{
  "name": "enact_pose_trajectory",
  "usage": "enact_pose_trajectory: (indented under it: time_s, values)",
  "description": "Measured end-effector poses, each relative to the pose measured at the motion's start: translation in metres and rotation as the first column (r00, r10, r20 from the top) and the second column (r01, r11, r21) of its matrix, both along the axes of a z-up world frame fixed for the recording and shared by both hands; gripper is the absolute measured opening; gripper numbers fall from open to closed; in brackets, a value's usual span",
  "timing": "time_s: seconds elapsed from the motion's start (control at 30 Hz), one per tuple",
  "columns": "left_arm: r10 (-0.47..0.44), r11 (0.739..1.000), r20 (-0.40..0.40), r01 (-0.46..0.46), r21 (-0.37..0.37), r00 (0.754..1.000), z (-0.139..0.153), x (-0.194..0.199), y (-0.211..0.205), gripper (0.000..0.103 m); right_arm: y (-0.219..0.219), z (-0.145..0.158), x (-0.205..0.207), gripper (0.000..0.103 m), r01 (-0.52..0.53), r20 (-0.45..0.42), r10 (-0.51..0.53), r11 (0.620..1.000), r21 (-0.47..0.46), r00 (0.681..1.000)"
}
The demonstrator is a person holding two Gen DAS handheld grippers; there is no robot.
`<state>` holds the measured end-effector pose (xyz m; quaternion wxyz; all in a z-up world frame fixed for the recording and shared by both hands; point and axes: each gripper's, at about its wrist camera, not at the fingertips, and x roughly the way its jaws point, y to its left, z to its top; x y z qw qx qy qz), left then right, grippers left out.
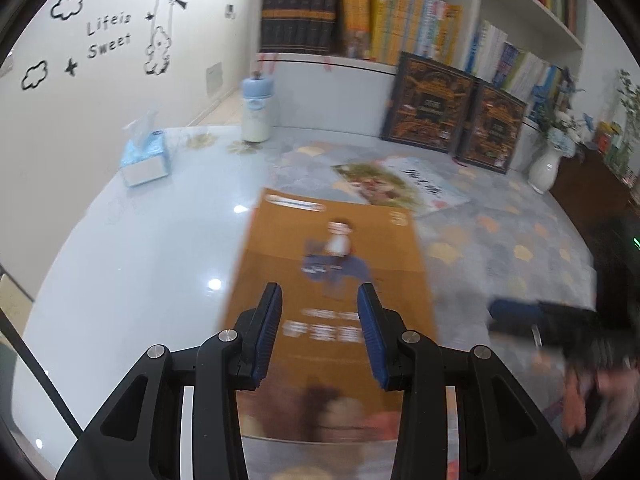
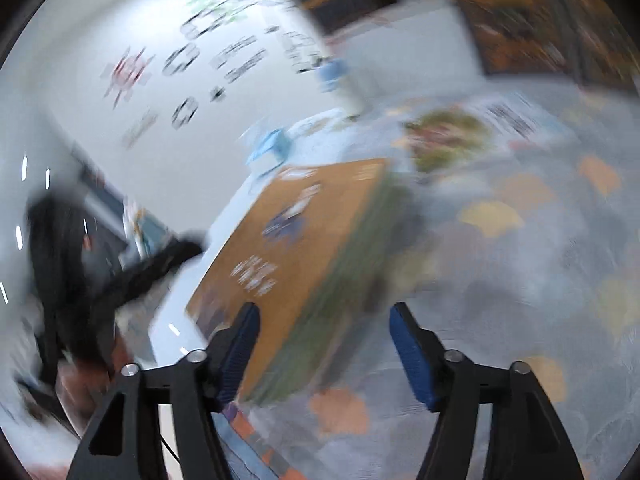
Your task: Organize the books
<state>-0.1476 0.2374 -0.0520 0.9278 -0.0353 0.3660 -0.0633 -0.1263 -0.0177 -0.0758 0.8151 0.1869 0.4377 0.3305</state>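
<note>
The orange book [image 1: 332, 248] lies in the middle of the table [image 1: 140, 260], half on the shiny bare part and half on the mat [image 1: 500, 248] with the colored spots. In the right wrist view it looks tipped up a bit on one side, but that picture is very smeared, so I can't be sure. The left gripper [image 1: 320, 312] hangs over the near end of the book. Its jaws are only a little way apart and nothing is between them; the cover shows through the gap. The right gripper [image 2: 324, 328] has its jaws wide apart at the book's near right corner. It does not seem to have hold of anything. I think the step now is to get a good grip on this book so it can go with the others. To do that well, the right gripper should slide in low and flat, so one finger goes under the edge and one goes over it, and then squeeze. The left gripper can press the far left side so the book does not slip on the shiny top. There is lots of free room on the left. A tissue box [image 1: 144, 156] and a bottle [image 1: 258, 108] stand far off there. Just past the orange book lies a flat book [image 1: 400, 184], so don't push forward. Two dark books [image 1: 432, 100] lean at the far side, and a vase [image 1: 544, 166] stands at the far right, so swing with care there.
</note>
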Motion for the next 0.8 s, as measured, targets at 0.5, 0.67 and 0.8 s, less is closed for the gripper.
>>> enact_pose_trajectory:
  time_s: [0.5, 0.67, 0.8]
  values:
    - [-0.270, 0.961, -0.199, 0.253, -0.108, 0.942, -0.080, -0.008, -0.169, 0.038, -0.095, -0.071, 0.171, 0.065, 0.235, -0.354, -0.161, 0.955, 0.179, 0.921]
    - [-0.260, 0.962, -0.255, 0.226, -0.156, 0.931, -0.101, 0.007, -0.176, 0.038, -0.099, -0.075, 0.202, 0.061, 0.292, -0.396, -0.190, 0.932, 0.213, 0.898]
    - [-0.235, 0.966, -0.250, 0.197, -0.167, 0.939, -0.102, 0.012, -0.172, 0.038, -0.094, -0.072, 0.216, 0.061, 0.301, -0.383, -0.212, 0.935, 0.189, 0.899]
